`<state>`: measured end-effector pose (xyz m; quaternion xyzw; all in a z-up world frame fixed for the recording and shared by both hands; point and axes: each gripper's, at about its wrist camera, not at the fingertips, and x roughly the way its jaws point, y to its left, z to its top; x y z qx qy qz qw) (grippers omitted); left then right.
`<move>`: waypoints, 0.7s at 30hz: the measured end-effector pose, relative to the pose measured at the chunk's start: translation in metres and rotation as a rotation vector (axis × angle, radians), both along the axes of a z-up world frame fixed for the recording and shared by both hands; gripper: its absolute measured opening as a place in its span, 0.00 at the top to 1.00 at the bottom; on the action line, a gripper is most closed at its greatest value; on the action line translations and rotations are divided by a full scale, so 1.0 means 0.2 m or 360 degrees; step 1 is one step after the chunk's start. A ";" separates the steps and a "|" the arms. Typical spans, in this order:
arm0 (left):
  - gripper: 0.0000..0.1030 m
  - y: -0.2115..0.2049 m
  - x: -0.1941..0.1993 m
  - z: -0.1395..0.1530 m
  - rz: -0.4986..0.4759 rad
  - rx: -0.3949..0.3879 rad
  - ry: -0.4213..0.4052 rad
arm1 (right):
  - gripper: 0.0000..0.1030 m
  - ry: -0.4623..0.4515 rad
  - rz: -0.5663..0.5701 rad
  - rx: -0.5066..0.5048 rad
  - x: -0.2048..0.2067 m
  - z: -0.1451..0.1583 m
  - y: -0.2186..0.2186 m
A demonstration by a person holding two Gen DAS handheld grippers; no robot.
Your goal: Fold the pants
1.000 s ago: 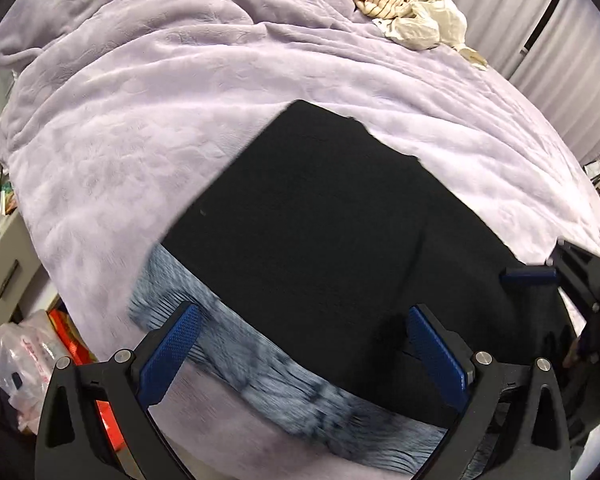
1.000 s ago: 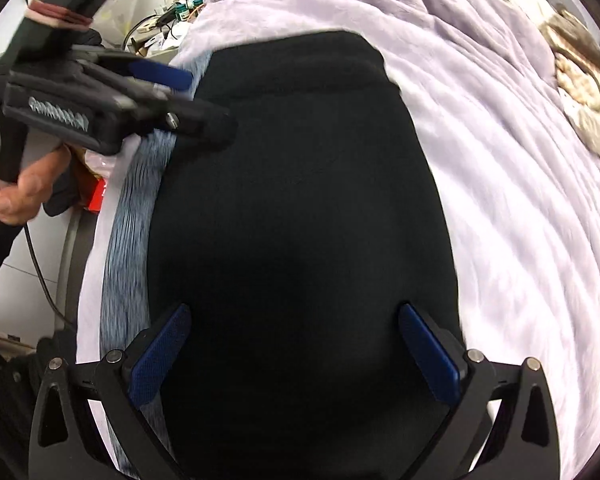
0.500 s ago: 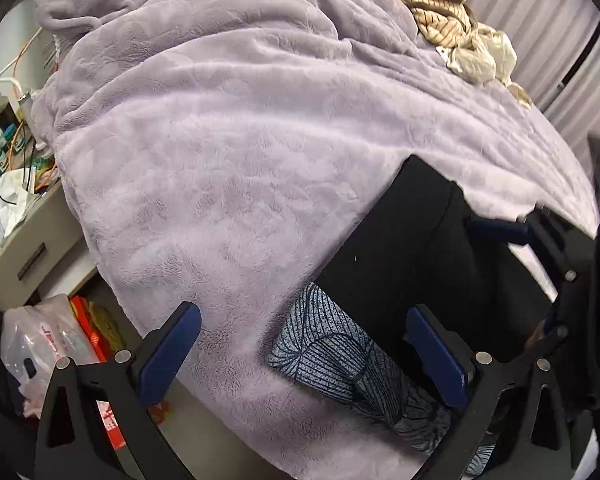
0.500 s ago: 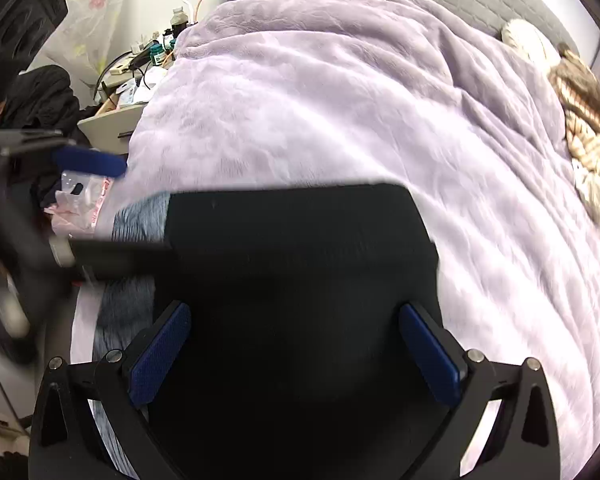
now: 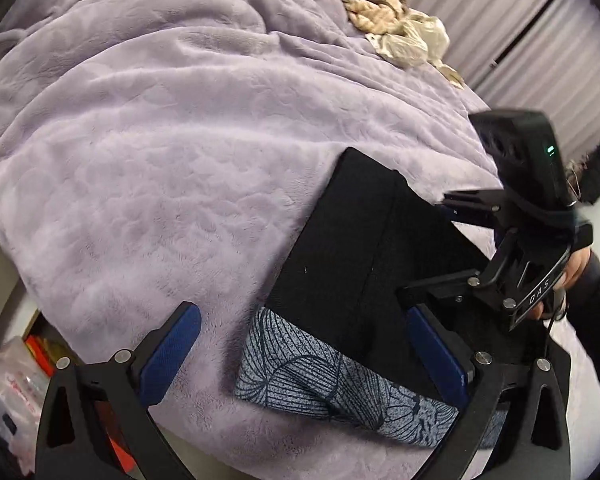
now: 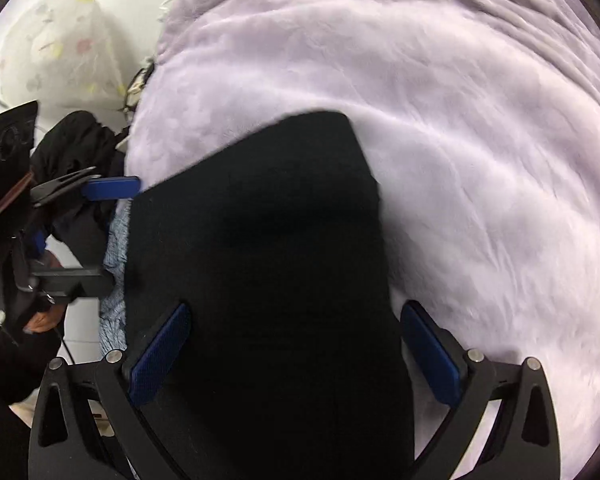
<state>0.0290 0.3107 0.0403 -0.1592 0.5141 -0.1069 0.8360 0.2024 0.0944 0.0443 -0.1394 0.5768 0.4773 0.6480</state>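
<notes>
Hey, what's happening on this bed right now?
A person holds two-finger tongs in each hand over black pants lying folded on a lilac blanket. The patterned grey waistband shows at the near edge. Both the left tongs and right tongs are open, gripping nothing.

Pants lie on the blanket — clothes heap behind.

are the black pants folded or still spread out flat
Folded. The black pants lie as a compact rectangle on the purple blanket, one layer edge running down the top, the patterned waistband along one end.
</notes>
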 end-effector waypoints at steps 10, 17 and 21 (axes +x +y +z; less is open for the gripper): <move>0.00 -0.08 0.05 0.12 -0.0479 -0.0071 -0.0230 | 0.75 -0.0396 0.0328 0.0252 -0.33 0.47 -0.15; 0.00 -0.38 0.10 -0.03 -0.0913 0.0134 -0.0042 | 0.78 -0.0547 0.0407 0.0245 -0.44 0.54 -0.13; 0.33 -0.41 0.11 -0.04 -0.0926 0.0127 -0.0002 | 0.78 -0.0561 0.0323 0.0100 -0.39 0.43 -0.02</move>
